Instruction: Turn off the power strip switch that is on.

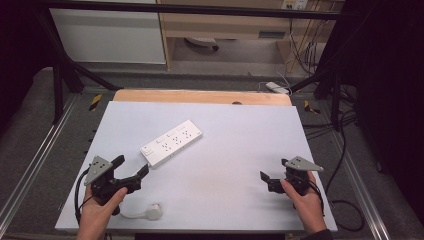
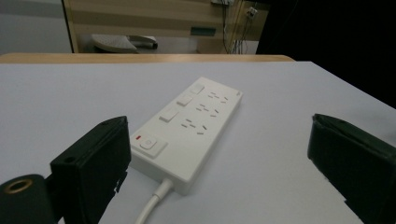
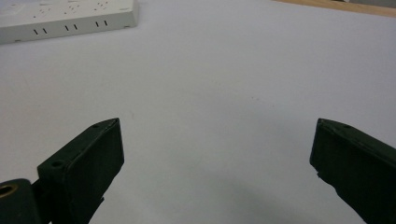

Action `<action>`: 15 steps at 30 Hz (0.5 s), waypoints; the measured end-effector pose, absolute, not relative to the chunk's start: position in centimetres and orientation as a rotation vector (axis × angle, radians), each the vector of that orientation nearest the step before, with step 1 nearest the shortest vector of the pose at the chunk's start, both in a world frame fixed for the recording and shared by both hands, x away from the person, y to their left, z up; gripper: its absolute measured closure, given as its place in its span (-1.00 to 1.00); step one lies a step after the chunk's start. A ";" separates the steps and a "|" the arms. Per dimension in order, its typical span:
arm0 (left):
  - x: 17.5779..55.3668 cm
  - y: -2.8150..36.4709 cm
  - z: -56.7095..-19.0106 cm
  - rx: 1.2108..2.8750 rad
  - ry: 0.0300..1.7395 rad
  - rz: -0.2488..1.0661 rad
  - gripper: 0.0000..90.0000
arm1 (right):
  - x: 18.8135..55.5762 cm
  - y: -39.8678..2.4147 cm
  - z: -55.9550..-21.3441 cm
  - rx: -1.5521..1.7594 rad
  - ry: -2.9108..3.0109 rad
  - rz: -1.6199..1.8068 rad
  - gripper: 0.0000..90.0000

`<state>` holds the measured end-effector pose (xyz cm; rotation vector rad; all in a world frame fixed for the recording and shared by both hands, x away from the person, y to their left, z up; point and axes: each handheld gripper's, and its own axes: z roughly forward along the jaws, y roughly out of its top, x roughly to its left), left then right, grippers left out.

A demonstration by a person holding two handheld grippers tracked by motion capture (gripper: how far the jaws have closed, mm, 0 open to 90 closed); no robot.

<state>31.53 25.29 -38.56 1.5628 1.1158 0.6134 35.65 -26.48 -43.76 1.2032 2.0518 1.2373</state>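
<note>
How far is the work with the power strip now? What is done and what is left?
Nothing looks done yet. The power strip lies flat on the table, its plug loose near the front edge. The left gripper is open just short of the strip's cable end, touching nothing. The right gripper is open over bare table. Grasping the strip or plug is all still left.

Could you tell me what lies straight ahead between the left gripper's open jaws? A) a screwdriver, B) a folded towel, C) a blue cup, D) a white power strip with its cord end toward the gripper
D: in the left gripper view the white power strip lies on the table just ahead of the left gripper, its jaws wide apart, with the cord end nearest.
</note>
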 end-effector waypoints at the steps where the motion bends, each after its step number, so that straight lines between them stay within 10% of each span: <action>1: 31.7 25.2 -38.4 1.558 1.118 0.611 -0.86 | 35.6 -26.5 -43.7 1.204 2.050 1.239 -0.93; 15: 33.9 23.0 -35.7 1.563 1.062 0.589 -0.86 | 35.5 -26.5 -43.6 1.207 2.048 1.250 -0.93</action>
